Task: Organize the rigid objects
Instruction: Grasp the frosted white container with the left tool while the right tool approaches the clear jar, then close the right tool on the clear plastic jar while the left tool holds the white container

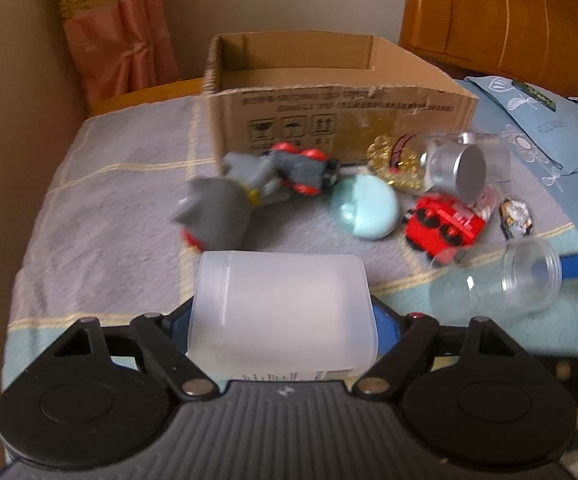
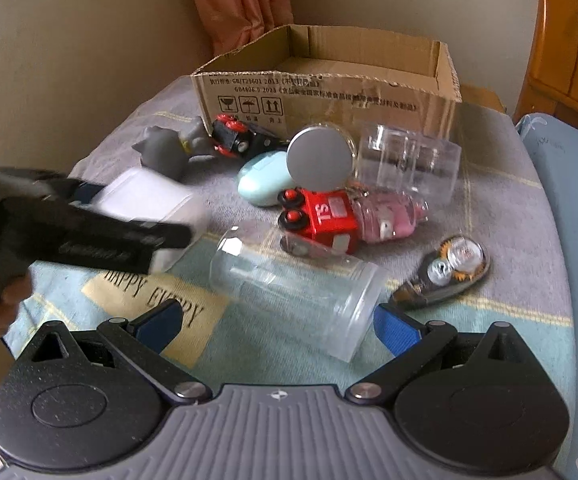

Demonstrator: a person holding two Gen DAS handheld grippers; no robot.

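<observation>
L gripper (image 1: 283, 320) clamped on frosted tub (image 1: 281, 308), lifted for boxing | R gripper (image 2: 277, 328) jaws apart, over clear jar (image 2: 297, 280) lying on bed, not gripping | cardboard box (image 2: 329, 96) behind toys, open-topped to receive items

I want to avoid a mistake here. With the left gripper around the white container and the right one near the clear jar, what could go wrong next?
1. The frosted white container is smooth and wide between the left gripper; it may slip out.
2. The clear plastic jar lies on its side before the open right gripper; a nudge could roll it.
3. The red toy truck leans on that jar, so lifting the jar may topple it.
</observation>
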